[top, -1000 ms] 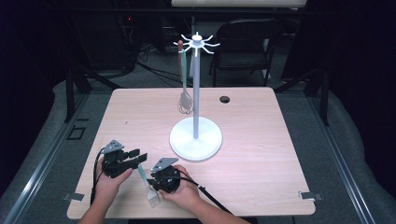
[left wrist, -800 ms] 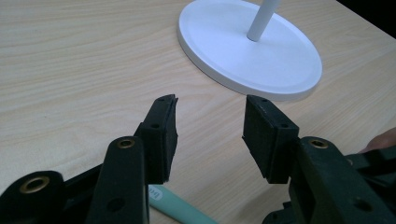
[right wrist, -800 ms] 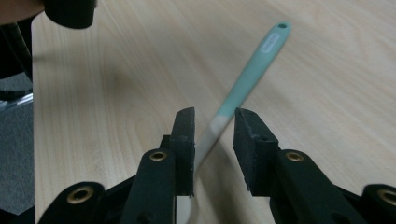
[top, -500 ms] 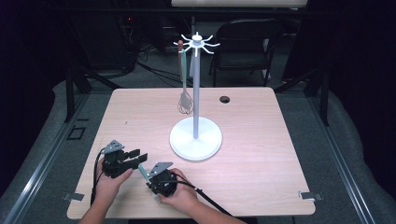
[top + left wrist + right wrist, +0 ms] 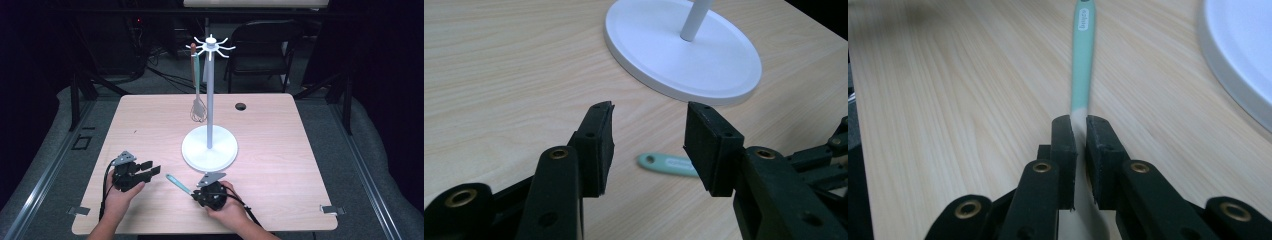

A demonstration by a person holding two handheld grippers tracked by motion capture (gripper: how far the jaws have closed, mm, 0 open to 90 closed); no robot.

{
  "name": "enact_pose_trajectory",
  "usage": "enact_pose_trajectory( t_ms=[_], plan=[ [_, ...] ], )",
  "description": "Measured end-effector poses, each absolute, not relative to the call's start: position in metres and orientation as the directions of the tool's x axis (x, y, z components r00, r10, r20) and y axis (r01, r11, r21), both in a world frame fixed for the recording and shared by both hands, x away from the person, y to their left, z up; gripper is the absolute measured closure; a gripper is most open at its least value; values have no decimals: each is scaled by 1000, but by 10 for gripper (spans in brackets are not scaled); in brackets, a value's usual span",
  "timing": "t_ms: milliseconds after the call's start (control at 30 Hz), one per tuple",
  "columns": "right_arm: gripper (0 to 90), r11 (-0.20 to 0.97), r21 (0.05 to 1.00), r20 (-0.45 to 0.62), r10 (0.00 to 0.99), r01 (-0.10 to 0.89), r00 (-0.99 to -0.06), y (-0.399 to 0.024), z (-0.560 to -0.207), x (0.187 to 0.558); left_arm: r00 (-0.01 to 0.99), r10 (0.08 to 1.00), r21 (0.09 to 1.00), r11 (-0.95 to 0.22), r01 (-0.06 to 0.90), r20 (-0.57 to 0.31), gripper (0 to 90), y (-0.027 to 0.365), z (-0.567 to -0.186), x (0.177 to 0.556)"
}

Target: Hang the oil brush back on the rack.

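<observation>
Our right hand-held gripper (image 5: pixel 196 192) has just been closing its jaws, and in the right gripper view they pinch the pale end of a teal-handled utensil (image 5: pixel 1083 60), with the handle running straight out ahead of the pads. We judge the grip is taken at the working end so that the handle's small hanging hole stays free to go over a hook. In the high view the teal-handled utensil (image 5: pixel 178 183) lies low over the near part of the desk (image 5: pixel 300 150), between our two hands, its handle pointing left and away.

Our left hand-held gripper (image 5: pixel 147 170) sits to the near left with its jaws well apart and nothing between them. In the left gripper view the handle tip (image 5: pixel 659 163) shows beyond the gap, so we read this hand as ready to steady or take the handle.

Just beyond the utensil stands the white stand (image 5: pixel 209 150), its broad round base close to our right hand. A whisk (image 5: pixel 198 107) already hangs from one of the hooks at the top, on the left side. The base and the pole are what we would have to lift past, and the whisk's hook is taken.
</observation>
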State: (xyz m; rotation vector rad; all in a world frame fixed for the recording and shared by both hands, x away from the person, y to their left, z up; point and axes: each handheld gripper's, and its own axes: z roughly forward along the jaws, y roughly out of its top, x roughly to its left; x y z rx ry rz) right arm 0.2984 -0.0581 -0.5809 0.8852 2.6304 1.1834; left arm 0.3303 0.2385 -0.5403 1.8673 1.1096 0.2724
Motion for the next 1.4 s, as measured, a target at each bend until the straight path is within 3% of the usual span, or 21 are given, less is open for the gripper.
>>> enact_pose_trajectory(
  t_ms=[367, 767, 1400],
  plan=[
    [805, 524, 708, 85, 601, 472, -795, -118, -577, 280, 599, 764, 789, -205, 579, -241, 540, 222, -542, 328],
    [790, 480, 742, 77, 632, 468, -771, -94, -581, 295, 613, 752, 784, -220, 580, -242, 513, 214, -546, 327],
    [815, 444, 762, 98, 642, 472, -761, -97, -581, 296, 679, 687, 777, -271, 569, -258, 439, 191, -555, 326]
  ],
)
